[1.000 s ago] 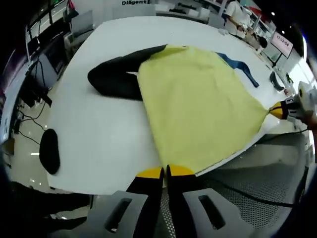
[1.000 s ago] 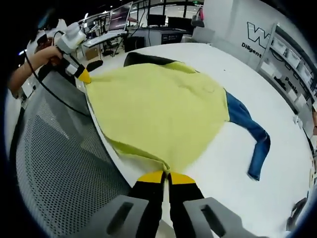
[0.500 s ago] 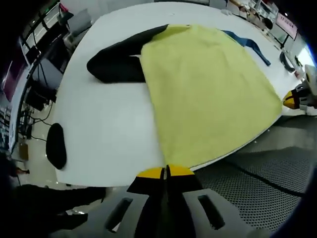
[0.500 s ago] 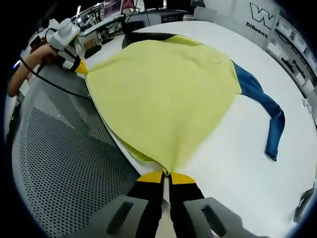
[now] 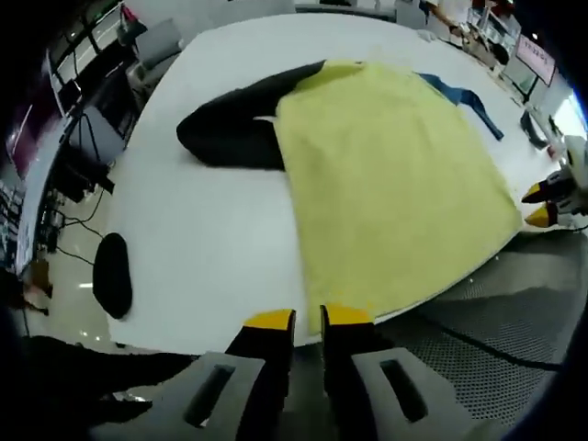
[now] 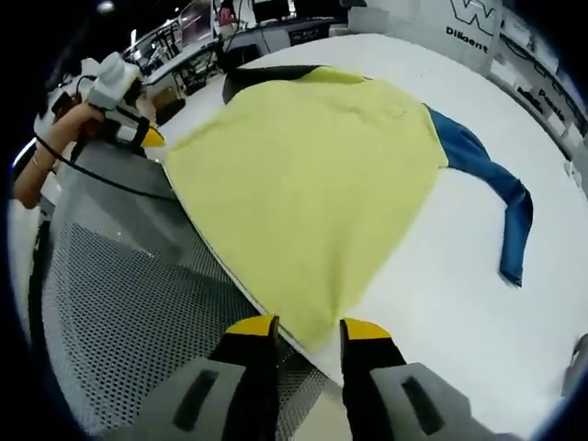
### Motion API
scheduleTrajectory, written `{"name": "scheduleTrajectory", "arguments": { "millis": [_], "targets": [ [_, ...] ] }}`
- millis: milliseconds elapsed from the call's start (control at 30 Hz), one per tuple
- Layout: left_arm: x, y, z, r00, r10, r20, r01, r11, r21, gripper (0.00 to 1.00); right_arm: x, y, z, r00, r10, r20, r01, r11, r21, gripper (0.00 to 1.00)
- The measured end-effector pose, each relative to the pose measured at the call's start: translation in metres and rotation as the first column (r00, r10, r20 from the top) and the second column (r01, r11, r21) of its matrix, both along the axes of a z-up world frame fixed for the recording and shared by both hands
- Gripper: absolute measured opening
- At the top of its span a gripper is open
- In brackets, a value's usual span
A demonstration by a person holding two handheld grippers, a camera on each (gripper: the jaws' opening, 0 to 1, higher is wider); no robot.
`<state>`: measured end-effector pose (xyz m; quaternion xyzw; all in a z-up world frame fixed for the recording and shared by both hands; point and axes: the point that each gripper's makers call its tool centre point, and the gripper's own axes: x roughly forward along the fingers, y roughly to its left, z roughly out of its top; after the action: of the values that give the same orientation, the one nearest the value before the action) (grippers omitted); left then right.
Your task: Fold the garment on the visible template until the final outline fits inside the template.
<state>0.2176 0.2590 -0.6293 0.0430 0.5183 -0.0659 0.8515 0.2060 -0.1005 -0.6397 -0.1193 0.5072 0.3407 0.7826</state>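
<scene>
Your yellow garment lies spread flat on the white table, its near hem running along the table's near edge. Your left gripper has its jaws parted a little and holds nothing; the hem corner sits just ahead of the tips. Your right gripper is spread wider, also empty, with the other hem corner lying between and just beyond its tips.

No template outline is visible on the table, so you cannot judge the fit from here.

The main risk is the edge. The hem lies right at the table's lip, above the perforated grey surface below; a drag toward you would probably pull cloth over the side. A shallow regrip could catch one layer only and leave the fold crooked.

The garment's far end overlaps a black garment on its left and a blue denim piece on its right. Folding or sliding toward them may snag either one and carry it along, or bury it under the yellow cloth, which breaks the requirement that everything stay visible.

Open room is on the bare table left of the yellow cloth in the left gripper view, and right of it in the right gripper view. A dark flat object sits near the table's left edge, well apart from the cloth.
</scene>
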Motion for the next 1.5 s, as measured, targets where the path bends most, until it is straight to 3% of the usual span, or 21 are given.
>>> {"name": "scheduleTrajectory", "arguments": {
  "millis": [100, 200, 300, 367, 500, 667, 767, 900, 1033, 1167, 1300, 1367, 1500],
  "targets": [
    [0.026, 0.009, 0.015, 0.996, 0.024, 0.084, -0.024, 1.000, -0.005, 0.32, 0.022, 0.010, 0.018, 0.998, -0.055, 0.044, 0.050, 0.993, 0.107, 0.33],
    [0.047, 0.024, 0.021, 0.990, 0.072, 0.123, -0.072, 0.997, 0.003, 0.36, 0.047, 0.015, 0.036, 0.990, -0.109, 0.090, 0.091, 0.980, 0.177, 0.41],
    [0.068, 0.035, 0.025, 0.968, 0.190, 0.165, -0.180, 0.981, -0.069, 0.45, 0.074, 0.014, 0.050, 0.980, -0.146, 0.134, 0.116, 0.971, 0.209, 0.48],
    [0.081, 0.042, 0.026, 0.950, 0.235, 0.205, -0.224, 0.971, -0.079, 0.51, 0.090, 0.015, 0.057, 0.973, -0.167, 0.161, 0.128, 0.964, 0.231, 0.50],
    [0.100, 0.056, 0.019, 0.937, 0.256, 0.239, -0.250, 0.967, -0.054, 0.57, 0.123, 0.018, 0.067, 0.950, -0.234, 0.208, 0.165, 0.939, 0.301, 0.54],
    [0.119, 0.062, 0.002, 0.928, 0.291, 0.233, -0.276, 0.956, -0.096, 0.58, 0.161, 0.023, 0.071, 0.931, -0.268, 0.247, 0.173, 0.922, 0.346, 0.58],
    [0.127, 0.058, -0.004, 0.926, 0.277, 0.255, -0.258, 0.960, -0.105, 0.54, 0.187, 0.034, 0.075, 0.923, -0.319, 0.214, 0.201, 0.876, 0.438, 0.58],
    [0.130, 0.052, -0.018, 0.923, 0.315, 0.221, -0.284, 0.945, -0.159, 0.53, 0.214, 0.038, 0.072, 0.921, -0.327, 0.211, 0.204, 0.869, 0.451, 0.57],
    [0.133, 0.048, -0.029, 0.930, 0.308, 0.200, -0.277, 0.946, -0.166, 0.49, 0.247, 0.043, 0.061, 0.922, -0.314, 0.224, 0.202, 0.888, 0.413, 0.53],
    [0.137, 0.050, -0.034, 0.929, 0.321, 0.184, -0.292, 0.942, -0.166, 0.48, 0.277, 0.051, 0.051, 0.924, -0.307, 0.229, 0.196, 0.892, 0.406, 0.49],
    [0.143, 0.057, -0.033, 0.914, 0.351, 0.204, -0.320, 0.932, -0.168, 0.50, 0.296, 0.054, 0.040, 0.925, -0.308, 0.222, 0.206, 0.897, 0.391, 0.44],
    [0.150, 0.059, -0.033, 0.909, 0.360, 0.208, -0.327, 0.928, -0.178, 0.48, 0.312, 0.061, 0.027, 0.934, -0.288, 0.212, 0.193, 0.905, 0.379, 0.42],
    [0.158, 0.057, -0.032, 0.914, 0.345, 0.215, -0.311, 0.934, -0.177, 0.42, 0.320, 0.080, 0.002, 0.961, -0.212, 0.180, 0.143, 0.932, 0.334, 0.41]
  ]
}}
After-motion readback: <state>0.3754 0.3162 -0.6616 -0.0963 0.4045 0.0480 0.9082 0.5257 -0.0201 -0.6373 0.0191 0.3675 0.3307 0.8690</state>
